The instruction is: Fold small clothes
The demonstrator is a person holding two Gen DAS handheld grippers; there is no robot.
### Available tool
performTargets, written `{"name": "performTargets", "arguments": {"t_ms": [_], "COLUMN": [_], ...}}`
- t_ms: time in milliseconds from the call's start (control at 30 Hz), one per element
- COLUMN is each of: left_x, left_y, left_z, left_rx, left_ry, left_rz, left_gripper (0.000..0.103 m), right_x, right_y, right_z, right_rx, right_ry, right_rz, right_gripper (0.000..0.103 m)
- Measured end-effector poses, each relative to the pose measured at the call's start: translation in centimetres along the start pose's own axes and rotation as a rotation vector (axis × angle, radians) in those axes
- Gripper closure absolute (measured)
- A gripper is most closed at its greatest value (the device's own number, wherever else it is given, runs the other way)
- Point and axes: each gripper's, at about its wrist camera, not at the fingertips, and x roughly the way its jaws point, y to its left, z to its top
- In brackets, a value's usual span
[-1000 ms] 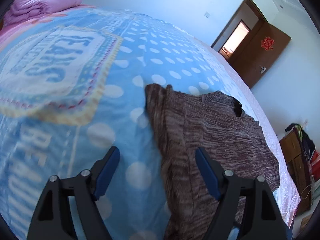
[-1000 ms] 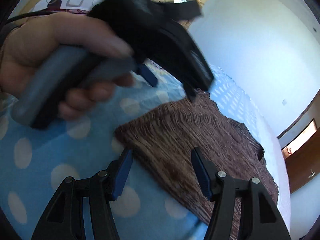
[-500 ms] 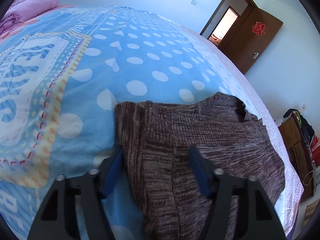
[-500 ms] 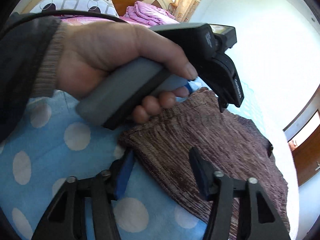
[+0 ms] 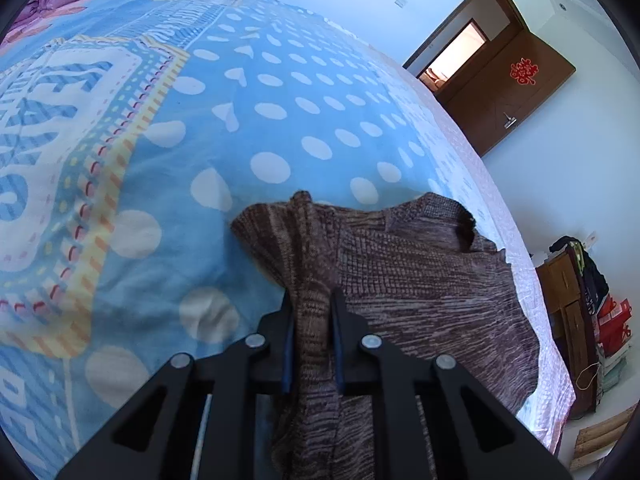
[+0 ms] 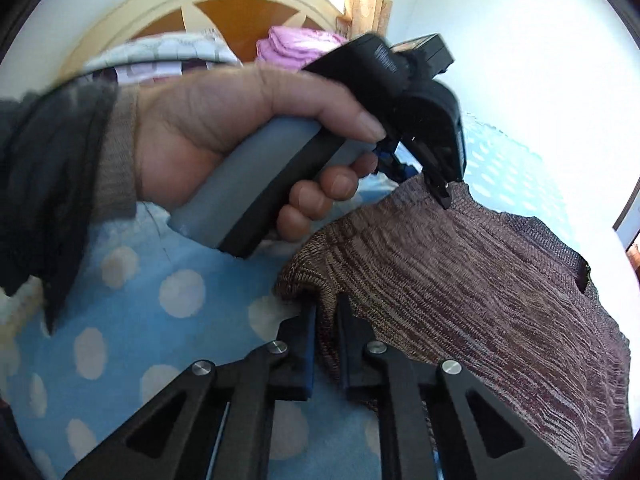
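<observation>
Brown marled knit garment (image 5: 420,300) is lying on the blue polka-dot bedspread (image 5: 280,120); left gripper (image 5: 311,300) and right gripper (image 6: 326,312) are each pinching its near edge, bedspread stretching far beyond.

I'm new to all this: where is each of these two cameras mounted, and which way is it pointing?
Left wrist view: sits on the left tongs, looking along them across the bed toward the door; only the tongs show, shut on the brown knit garment.
Right wrist view: sits on the right tongs, facing the headboard; it shows them pinching the garment's edge and the person's left hand.
Both share the garment and bed.
</observation>
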Motion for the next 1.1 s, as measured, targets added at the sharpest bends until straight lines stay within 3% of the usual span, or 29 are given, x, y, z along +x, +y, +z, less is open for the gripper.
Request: {"name": "performTargets", "arguments": {"t_ms": [233,467,767,1100], "left_x": [-1.5,-2.1,-2.9,-0.5], "left_y": [-1.5,-4.2,-8.8,-14.3], "left_z": [0.4,0.6,1.3,1.5], "left_rx": [-0.005,-0.002,0.010,0.054], "left_ry": [-0.031,-0.063,-0.095,-0.080], "left_rz": [-0.021,0.020,-0.014,-0.055], "left_gripper": [0.088,0.088,0.088,0.088], "right_x": [-3.6,-6.8,-10.1,-13.2], "right_y": [-4.0,-6.5,-9.7,-13.7], "right_z": [-0.1,-1.5,-2.3,-4.5], "right_rx": [0.148,0.277,0.369,0.477], "right_ry": [-0.071,-0.131,-0.184,-0.206], "right_rz": [0.076,0.104,0.108,0.095], "right_gripper": [0.095,0.095,0.095,0.096]}}
